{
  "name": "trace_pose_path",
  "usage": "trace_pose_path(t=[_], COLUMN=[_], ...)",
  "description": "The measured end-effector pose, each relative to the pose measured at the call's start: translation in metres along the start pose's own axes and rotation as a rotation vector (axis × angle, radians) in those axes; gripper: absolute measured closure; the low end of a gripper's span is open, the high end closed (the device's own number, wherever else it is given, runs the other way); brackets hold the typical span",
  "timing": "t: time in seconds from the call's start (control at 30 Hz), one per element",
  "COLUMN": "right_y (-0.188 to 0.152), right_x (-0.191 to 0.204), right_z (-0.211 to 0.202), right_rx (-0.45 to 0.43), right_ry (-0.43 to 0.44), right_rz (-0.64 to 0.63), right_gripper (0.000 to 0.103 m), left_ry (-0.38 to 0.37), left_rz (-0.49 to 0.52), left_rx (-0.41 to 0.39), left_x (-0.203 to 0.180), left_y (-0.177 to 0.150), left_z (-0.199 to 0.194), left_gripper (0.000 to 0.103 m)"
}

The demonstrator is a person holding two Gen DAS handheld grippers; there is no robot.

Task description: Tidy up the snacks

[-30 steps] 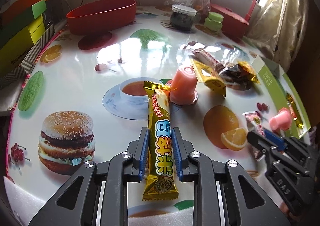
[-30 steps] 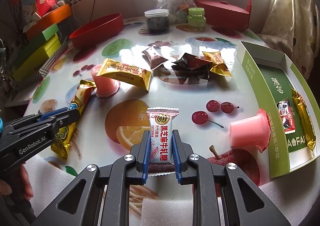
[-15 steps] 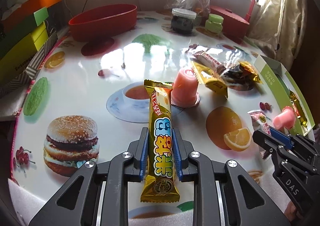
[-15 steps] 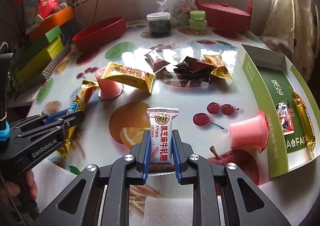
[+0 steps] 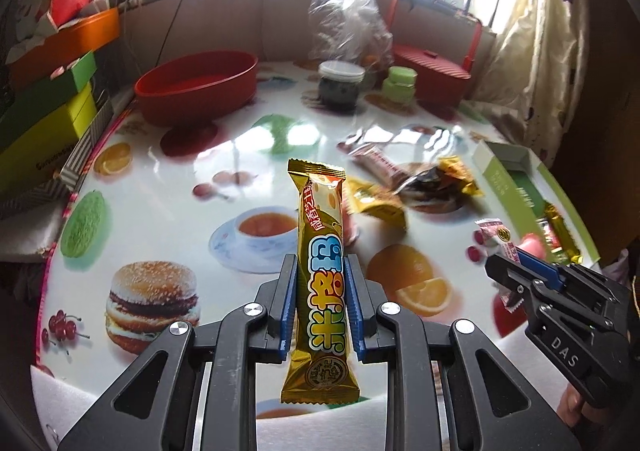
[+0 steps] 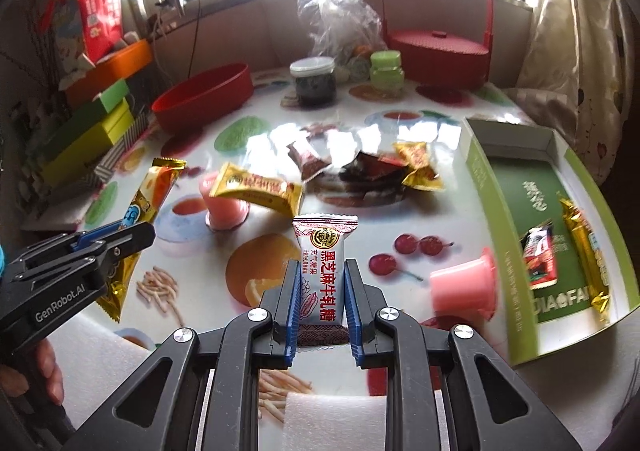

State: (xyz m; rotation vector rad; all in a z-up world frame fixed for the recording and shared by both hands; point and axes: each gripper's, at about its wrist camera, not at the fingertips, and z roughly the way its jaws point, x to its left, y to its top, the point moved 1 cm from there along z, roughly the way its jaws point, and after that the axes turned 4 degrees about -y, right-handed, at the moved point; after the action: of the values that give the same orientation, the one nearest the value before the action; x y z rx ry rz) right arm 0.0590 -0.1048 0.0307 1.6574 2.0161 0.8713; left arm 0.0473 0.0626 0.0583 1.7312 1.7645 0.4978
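My left gripper [image 5: 321, 297] is shut on a long gold snack bar [image 5: 322, 251], held lengthwise above the table. The right wrist view shows that same gripper [image 6: 132, 237] at the left with the gold bar [image 6: 154, 197]. My right gripper [image 6: 321, 297] is shut on a white sesame-candy packet [image 6: 325, 263], also lifted; it appears at the right of the left wrist view [image 5: 508, 271] with the packet [image 5: 498, 237]. The open green box [image 6: 516, 179] lies to the right, holding a gold bar [image 6: 586, 251] and a red packet [image 6: 540, 257].
Loose snacks lie mid-table: a yellow packet [image 6: 256, 187], dark and gold wrappers [image 6: 380, 169], two pink jelly cups [image 6: 464, 287] [image 6: 224, 205]. At the back stand a red bowl [image 6: 204, 97], a jar [image 6: 314, 81], a green jar [image 6: 386, 67], a red basket [image 6: 438, 51]. Stacked boxes [image 6: 92, 123] line the left edge.
Both grippers have risen from the table with their snacks still gripped; the table looks further below and more of the window shows.
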Motion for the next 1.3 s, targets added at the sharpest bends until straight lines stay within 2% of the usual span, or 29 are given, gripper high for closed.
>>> trace_pose_path(t=[0.27,0.6,0.87,1.3], right_y=[0.009,0.010,0.009,0.006], right_x=[-0.023,-0.057,-0.092,-0.152], right_z=[-0.022,-0.036,-0.047,-0.049], right_rx=[-0.047,-0.071,-0.091,-0.086], right_ry=[-0.022,-0.067,-0.118,-0.194], right_rz=[0.044,0.102,0.152,0.240], right_gripper=[0.084,0.084,0.084,0.084], left_ry=[-0.074,-0.147,-0.233,-0.330], left_rz=[0.053,0.101,0.131,0.176], left_rx=[-0.031,-0.034,-0.017,0.036], left_x=[-0.034,-0.071,-0.104,-0.162], left_y=[0.013,0.022,0.030,0.043], left_z=[-0.008,-0.004,0.009,0.039], left_gripper=[0.079,0.079,0.079,0.079])
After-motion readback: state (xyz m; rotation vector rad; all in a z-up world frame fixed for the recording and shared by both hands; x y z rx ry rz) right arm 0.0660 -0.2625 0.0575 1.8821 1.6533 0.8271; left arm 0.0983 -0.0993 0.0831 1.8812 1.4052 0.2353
